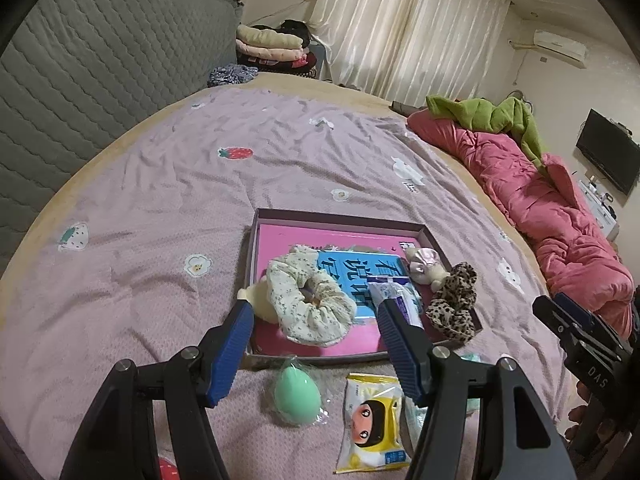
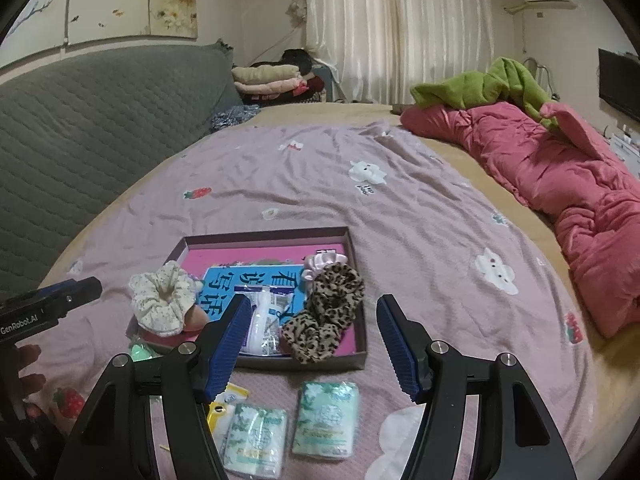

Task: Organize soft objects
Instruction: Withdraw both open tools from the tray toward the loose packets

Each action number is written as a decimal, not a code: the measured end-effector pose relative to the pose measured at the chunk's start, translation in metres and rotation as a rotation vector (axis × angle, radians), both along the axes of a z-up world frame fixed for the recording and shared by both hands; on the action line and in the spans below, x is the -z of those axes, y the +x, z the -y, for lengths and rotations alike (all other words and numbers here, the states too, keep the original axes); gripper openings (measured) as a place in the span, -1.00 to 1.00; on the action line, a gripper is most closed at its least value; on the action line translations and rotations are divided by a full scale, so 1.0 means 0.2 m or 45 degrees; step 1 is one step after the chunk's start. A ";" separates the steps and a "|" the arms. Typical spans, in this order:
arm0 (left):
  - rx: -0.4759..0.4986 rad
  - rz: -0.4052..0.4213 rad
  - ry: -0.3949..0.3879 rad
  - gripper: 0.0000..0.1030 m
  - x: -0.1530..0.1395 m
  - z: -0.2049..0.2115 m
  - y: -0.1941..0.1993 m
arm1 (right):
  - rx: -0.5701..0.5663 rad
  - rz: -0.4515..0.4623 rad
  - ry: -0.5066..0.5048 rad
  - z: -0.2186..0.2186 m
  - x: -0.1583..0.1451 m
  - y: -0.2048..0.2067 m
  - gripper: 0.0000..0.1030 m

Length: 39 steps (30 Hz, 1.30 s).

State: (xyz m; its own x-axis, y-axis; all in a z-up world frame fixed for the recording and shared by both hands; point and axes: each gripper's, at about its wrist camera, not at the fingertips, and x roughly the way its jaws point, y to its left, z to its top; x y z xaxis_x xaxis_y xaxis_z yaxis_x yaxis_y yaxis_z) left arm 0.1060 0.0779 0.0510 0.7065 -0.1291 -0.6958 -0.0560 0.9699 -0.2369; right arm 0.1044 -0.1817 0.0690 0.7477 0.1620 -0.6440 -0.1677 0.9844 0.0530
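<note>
On the bed (image 2: 420,208), a shallow box (image 2: 362,362) holds the soft things. From the left: a floral scrunchie (image 2: 160,300) at the box's left edge, a white tube (image 2: 262,320) lying over a blue booklet (image 2: 224,284), then a leopard scrunchie (image 2: 324,316) against the right wall, a pink plush (image 1: 422,266) just behind it. In front of the box, on the bedsheet — a green egg-shaped sponge (image 1: 298,394), a yellow wipes packet (image 1: 374,424), two tissue packs (image 2: 326,418). The left gripper (image 1: 316,314) and right gripper (image 2: 314,316) both hover with fingers apart, empty.
</note>
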 end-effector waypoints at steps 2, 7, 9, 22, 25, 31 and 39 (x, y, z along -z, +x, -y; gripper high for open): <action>0.004 -0.001 -0.006 0.25 -0.01 0.01 -0.01 | 0.001 -0.005 -0.004 0.02 -0.01 -0.02 0.31; 0.023 -0.013 0.003 0.25 -0.02 0.05 -0.05 | 0.001 0.002 -0.005 0.06 -0.01 -0.08 0.45; 0.029 -0.019 0.008 0.25 -0.01 0.07 -0.07 | 0.002 -0.002 -0.011 0.07 0.00 -0.10 0.44; 0.094 -0.114 -0.022 0.25 0.09 0.19 -0.15 | -0.025 -0.049 -0.001 0.11 0.06 -0.19 0.45; 0.101 -0.135 -0.022 0.25 0.11 0.21 -0.16 | -0.028 -0.054 -0.005 0.11 0.07 -0.19 0.45; 0.115 -0.165 -0.032 0.25 0.15 0.24 -0.18 | -0.034 -0.093 0.004 0.11 0.12 -0.21 0.45; 0.131 -0.225 -0.052 0.25 0.21 0.25 -0.17 | -0.055 -0.130 -0.018 0.09 0.17 -0.23 0.45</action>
